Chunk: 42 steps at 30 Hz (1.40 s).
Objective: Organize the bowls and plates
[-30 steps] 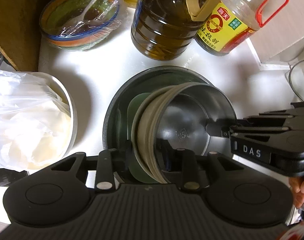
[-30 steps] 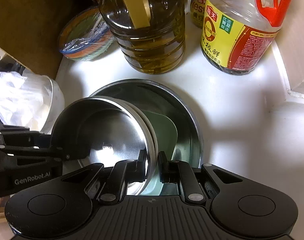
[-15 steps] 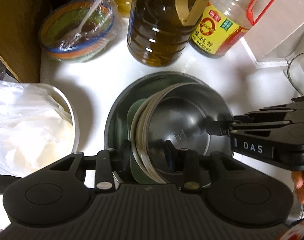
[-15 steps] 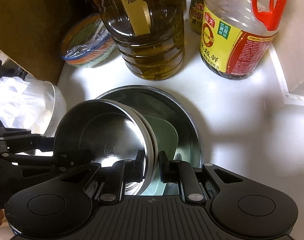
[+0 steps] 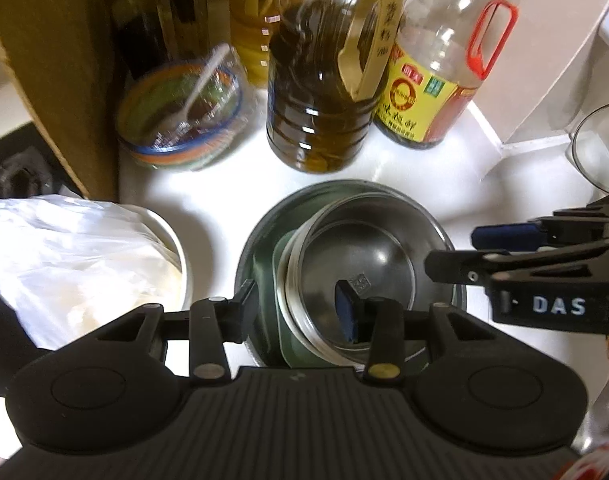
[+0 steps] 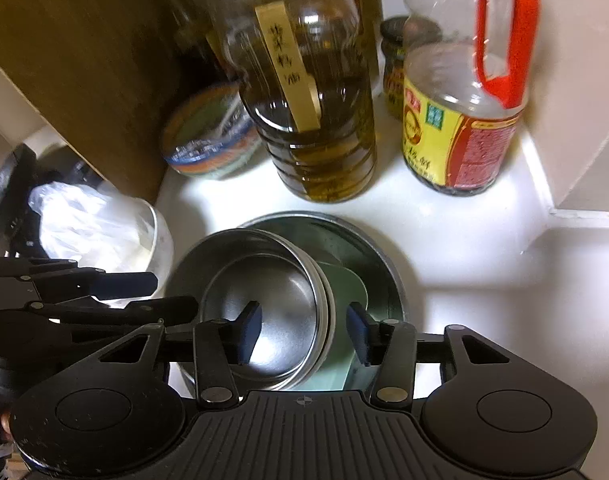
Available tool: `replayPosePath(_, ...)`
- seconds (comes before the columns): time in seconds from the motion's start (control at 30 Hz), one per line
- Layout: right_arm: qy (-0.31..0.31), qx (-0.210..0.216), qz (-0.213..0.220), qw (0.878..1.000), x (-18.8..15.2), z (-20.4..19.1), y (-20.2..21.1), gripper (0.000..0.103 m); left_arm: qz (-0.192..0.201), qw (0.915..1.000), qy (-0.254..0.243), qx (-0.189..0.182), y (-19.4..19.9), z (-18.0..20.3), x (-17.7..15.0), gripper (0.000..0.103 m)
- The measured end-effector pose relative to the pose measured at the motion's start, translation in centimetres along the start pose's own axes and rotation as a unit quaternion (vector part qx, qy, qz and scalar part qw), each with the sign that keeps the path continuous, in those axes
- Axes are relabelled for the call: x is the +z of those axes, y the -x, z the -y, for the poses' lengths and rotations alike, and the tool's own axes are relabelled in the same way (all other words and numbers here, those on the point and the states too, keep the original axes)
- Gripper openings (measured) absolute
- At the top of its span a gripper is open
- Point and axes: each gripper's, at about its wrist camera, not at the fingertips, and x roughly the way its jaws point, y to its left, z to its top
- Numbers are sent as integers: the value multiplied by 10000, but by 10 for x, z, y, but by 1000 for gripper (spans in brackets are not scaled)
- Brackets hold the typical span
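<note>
Both tongs point steeply down over the white worktop (image 6: 484, 248), side by side above one nest of dishes; L tongs (image 5: 300, 308) come up from the bottom of the left wrist view w/ jaws apart, one fingertip outside the big steel basin (image 5: 260, 264), the other over the inside of the steel bowl (image 5: 368, 256); they straddle the near rims w/o pressing on them; jaws have just been opening. R tongs (image 6: 304, 328) likewise apart, jaws just been opening wide; one tip hangs over the steel bowl's inside, the other over the green plate (image 6: 344, 284), bowl rim between them but not pinched. In the left wrist view the R tongs reach in from the right edge, tips at the bowl's far-right rim; a bit of a person's finger shows at that edge.

Task things: steel bowl sits tilted inside the big steel basin, leaning on a 2nd metal rim and the green plate; whole stack rests on the worktop, nothing lifted.

Behind: oil jug (image 6: 316, 120), sauce bottle w/ red handle (image 6: 464, 112), wrapped striped bowl w/ spoon (image 5: 180, 116); at left, a white bowl w/ plastic bag (image 5: 64, 256).
</note>
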Motion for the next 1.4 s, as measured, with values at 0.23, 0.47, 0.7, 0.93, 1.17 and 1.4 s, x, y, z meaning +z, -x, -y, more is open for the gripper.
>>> replayPosePath(0.23,149,125,690,9974,-36,0,40,72,787,9965,-151,256,49,12,-22,42)
replayPosePath(0.47,104,-66,1099,9939,-91,-8,60,78,1345,9888,-448,458,73,31,-69,49)
replayPosePath(0.7,109,-900,1493,9846,-152,-25,62,78,1590,9835,-702,511,73,40,-122,51)
replayPosePath(0.93,-505,-914,1366,9851,-212,-37,55,78,1559,9830,-871,433,75,30,-172,52)
replayPosePath(1.17,-883,-1170,1256,9812,-259,-65,54,78,1384,9850,-957,373,80,12,-222,52)
replayPosePath(1.4,-1009,-1166,1239,9802,-287,-89,61,78,1347,9850,-983,446,90,8,-258,62)
